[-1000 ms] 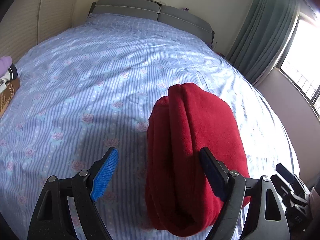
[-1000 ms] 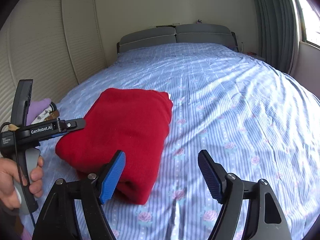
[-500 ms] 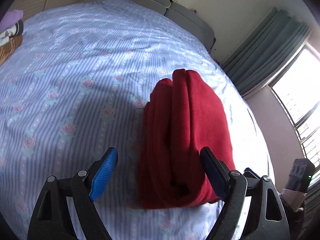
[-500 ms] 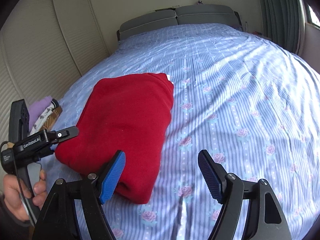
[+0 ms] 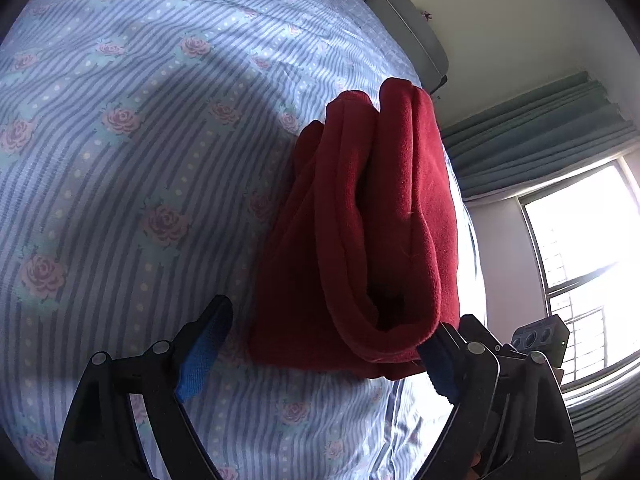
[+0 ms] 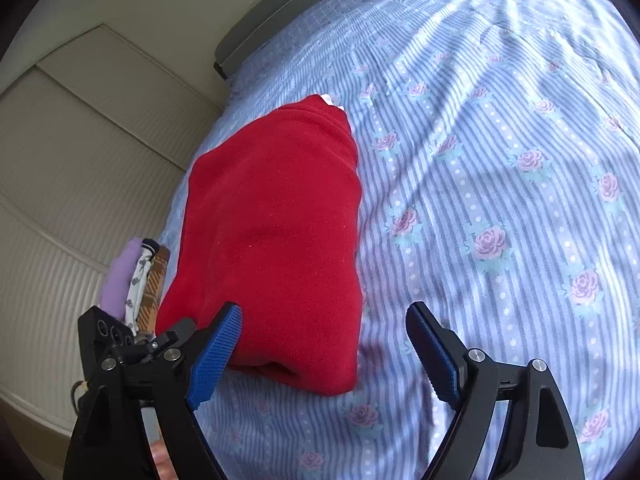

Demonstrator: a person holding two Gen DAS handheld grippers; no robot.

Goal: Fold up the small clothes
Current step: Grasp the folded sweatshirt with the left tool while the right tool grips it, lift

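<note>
A folded red garment lies on the blue striped bedsheet with roses. In the left wrist view its layered near end sits between the opening jaws of my left gripper; the right pad is at the cloth's edge and the left pad stands clear of it. In the right wrist view the red garment shows its smooth top. Its near corner lies between the opening jaws of my right gripper, and neither pad presses on it. The left gripper's body is just left of it.
A small stack of folded clothes, purple on top, lies at the bed's left edge by the white wardrobe doors. The grey headboard is at the far end. Curtains and a bright window are to the right.
Both grippers have sunk toward the red garment and rolled, so the bed now looks tilted. Both pairs of jaws stand a little wider, and the garment fills more of each view.
</note>
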